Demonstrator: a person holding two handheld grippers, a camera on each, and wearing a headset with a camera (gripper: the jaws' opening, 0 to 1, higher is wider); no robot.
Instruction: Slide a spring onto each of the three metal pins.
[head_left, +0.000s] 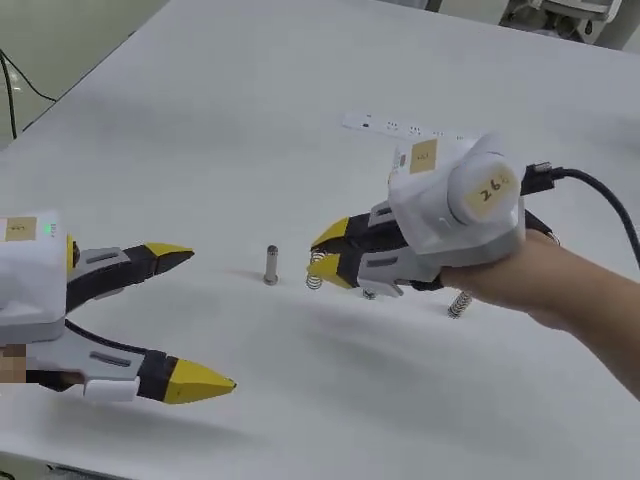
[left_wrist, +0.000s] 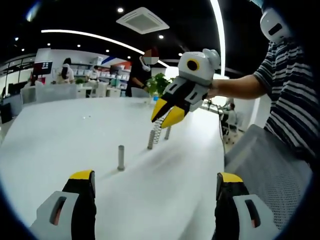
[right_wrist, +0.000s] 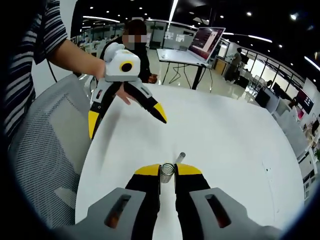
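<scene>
A bare metal pin (head_left: 271, 265) stands upright on the white table (head_left: 300, 100); it also shows as the bare pin (left_wrist: 120, 157) and, just beyond my right jaws, the pin (right_wrist: 181, 156). My right gripper (head_left: 325, 262) is shut on a small spring (head_left: 315, 272), held a little to the right of that pin and low over the table. The spring (right_wrist: 167, 172) sits between the yellow tips. My left gripper (head_left: 208, 320) is open at the near left with nothing in it. A second coil (head_left: 459, 303) stands by the person's hand.
Another small pin (head_left: 370, 293) is partly hidden under the right gripper. A white strip (head_left: 400, 128) lies further back on the table. A black cable (head_left: 600, 195) trails from the right gripper. People and desks fill the background of the gripper views.
</scene>
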